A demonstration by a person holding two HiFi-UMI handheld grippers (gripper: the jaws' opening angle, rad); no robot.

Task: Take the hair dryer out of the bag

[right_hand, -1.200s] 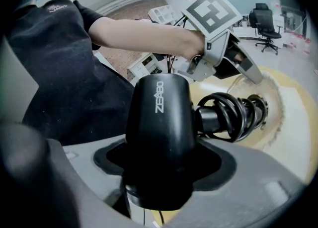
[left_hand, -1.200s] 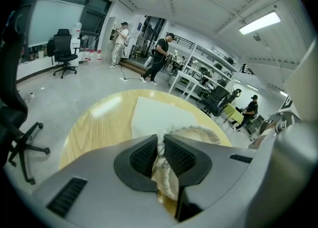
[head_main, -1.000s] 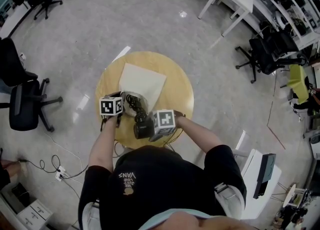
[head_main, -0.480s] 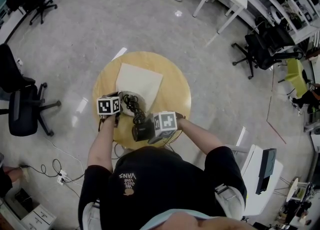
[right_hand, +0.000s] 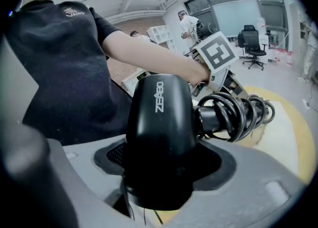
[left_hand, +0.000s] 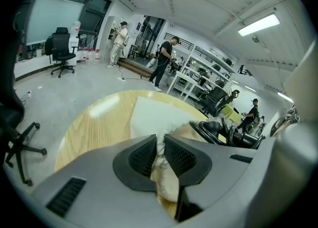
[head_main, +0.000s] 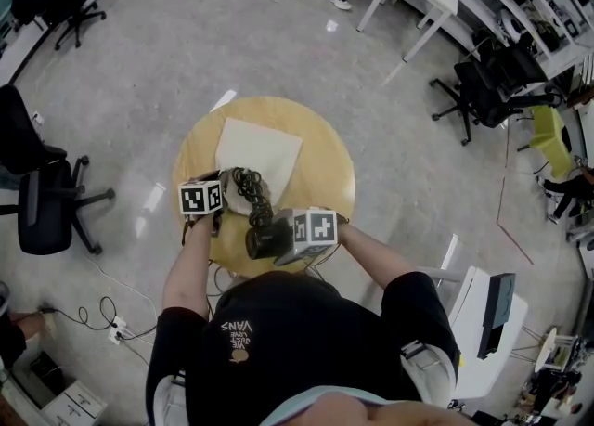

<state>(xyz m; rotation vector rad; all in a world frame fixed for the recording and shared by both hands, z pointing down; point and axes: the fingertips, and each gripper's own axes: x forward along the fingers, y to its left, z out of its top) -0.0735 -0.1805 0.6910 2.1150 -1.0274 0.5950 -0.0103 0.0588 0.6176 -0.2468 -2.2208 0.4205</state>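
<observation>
Mid-frame, the left gripper [left_hand: 160, 153] pinches the cream bag [head_main: 260, 150] to anchor it while the right gripper [right_hand: 159, 175] clamps the black hair dryer [right_hand: 159, 122], coiled cord [right_hand: 238, 113] perhaps still inside.

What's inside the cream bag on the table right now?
The bag lies flat, its own cloth hiding the inside. The hair dryer with its coiled cord shows at the mouth, in the right claw.
</observation>
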